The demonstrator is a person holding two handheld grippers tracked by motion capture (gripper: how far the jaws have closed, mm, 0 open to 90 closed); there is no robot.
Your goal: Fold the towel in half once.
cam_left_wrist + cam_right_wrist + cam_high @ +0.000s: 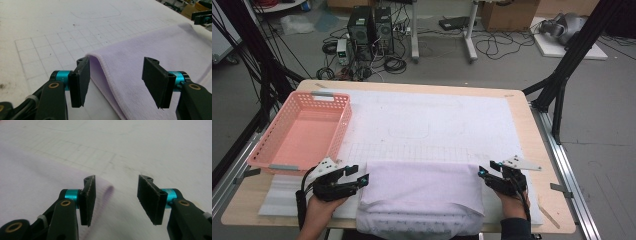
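Claws: left gripper (362, 178) and right gripper (482, 172) both released (nothing pinched) | folded lilac towel (422, 192) between them at table's (522, 125) near edge | step: fold set down | next: regrasp corners.

no text or label can be read.

I read the towel (422, 187) as soft lilac cloth, matt, short nap, stitched hem. The surface (532, 127) is pale wood, smooth, under a matt white gridded mat (437, 120), scuffed. Basket (339, 125) at the left edge: pink glossy plastic lattice. Left claw (116, 82) and right claw (117, 200): matt black plastic, rough-edged pads, teal anodised metal collars, brass rivets.
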